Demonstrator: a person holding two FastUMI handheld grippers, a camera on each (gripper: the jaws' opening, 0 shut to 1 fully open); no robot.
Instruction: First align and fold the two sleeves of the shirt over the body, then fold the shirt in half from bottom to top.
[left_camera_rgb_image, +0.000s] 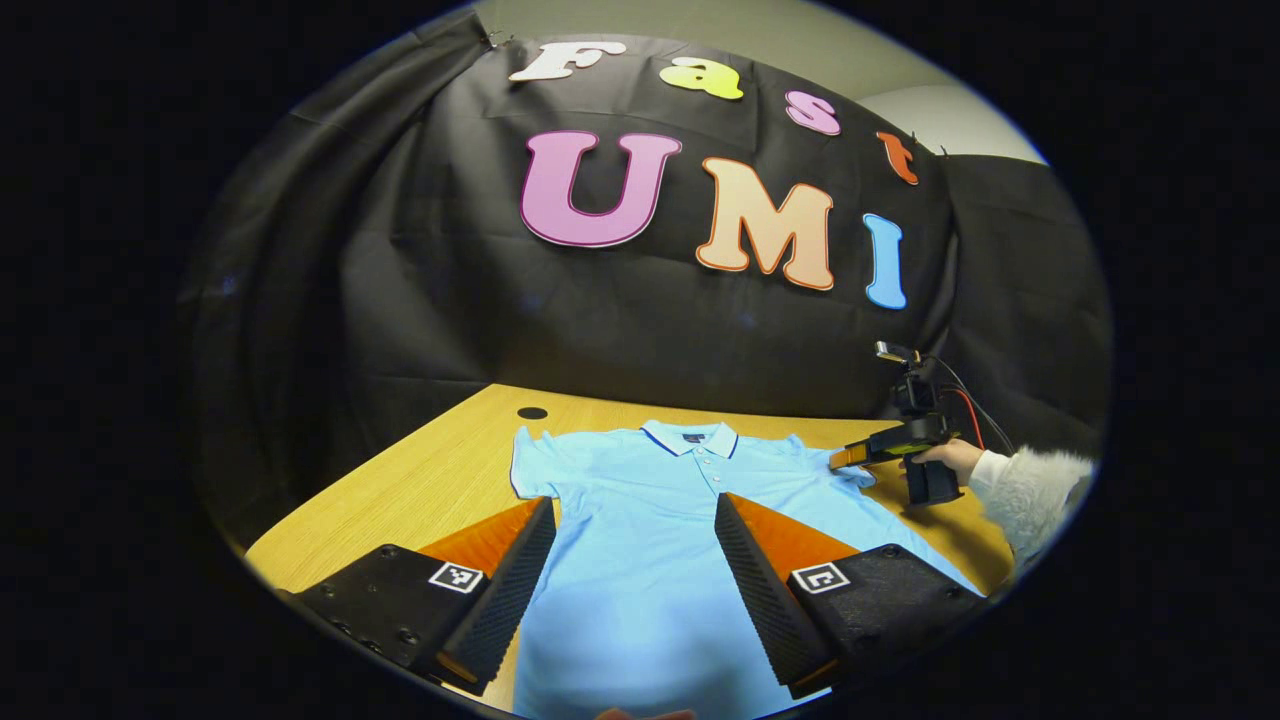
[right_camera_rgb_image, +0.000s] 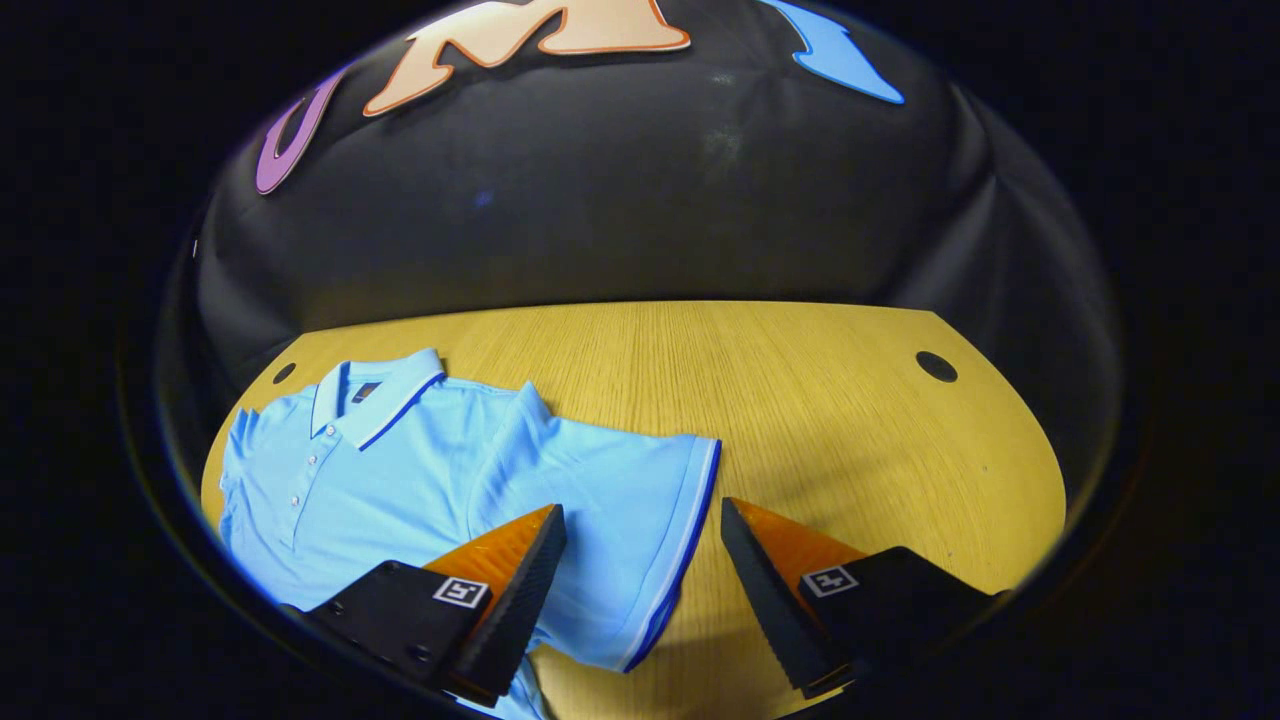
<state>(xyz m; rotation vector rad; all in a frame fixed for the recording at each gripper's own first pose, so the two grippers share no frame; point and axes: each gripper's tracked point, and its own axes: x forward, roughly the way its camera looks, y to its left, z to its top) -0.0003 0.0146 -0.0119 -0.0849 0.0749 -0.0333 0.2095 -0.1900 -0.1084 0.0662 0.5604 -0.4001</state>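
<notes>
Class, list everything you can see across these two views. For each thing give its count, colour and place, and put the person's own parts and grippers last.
Polo shirt: one, light blue with dark-edged collar, spread flat on the table, sleeves unfolded.
Right sleeve: one, light blue with white and dark blue trim, lying between the right gripper's fingers.
Table: one, yellow wood, under the shirt.
Table holes: two, dark, near the back corners.
Left gripper: open, above the shirt body.
Right gripper: open, at the sleeve.
Hand: one, fluffy white cuff, holding the right gripper.

Left gripper (left_camera_rgb_image: 635, 510) open above flat shirt (left_camera_rgb_image: 640, 520) on table (left_camera_rgb_image: 420, 480).
</notes>
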